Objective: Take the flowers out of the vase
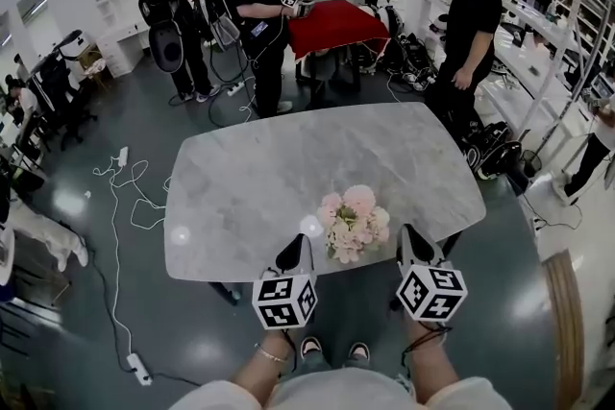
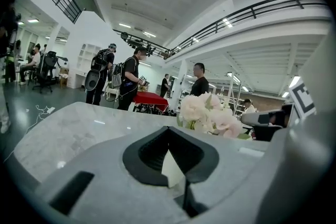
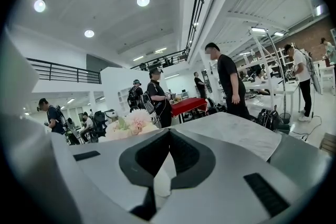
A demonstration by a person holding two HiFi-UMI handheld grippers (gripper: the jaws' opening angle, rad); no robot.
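A bunch of pale pink and white flowers (image 1: 354, 223) stands near the front edge of the grey marble table (image 1: 250, 187). The blooms hide the vase from above. My left gripper (image 1: 297, 243) is just left of the flowers, shut and empty, pointing across the table. My right gripper (image 1: 409, 235) is just right of them, also shut with nothing in it. In the left gripper view the flowers (image 2: 209, 113) rise to the right beyond the closed left gripper (image 2: 169, 129). From the right gripper view the flowers (image 3: 130, 123) show left of the closed right gripper (image 3: 169, 131).
Several people stand beyond the table: one (image 1: 471, 24) at its far right corner, two (image 1: 255, 5) at the far left. A red-covered table (image 1: 336, 24) is behind. Cables and a power strip (image 1: 137, 367) lie on the floor at left. Office chairs (image 1: 58, 91) stand far left.
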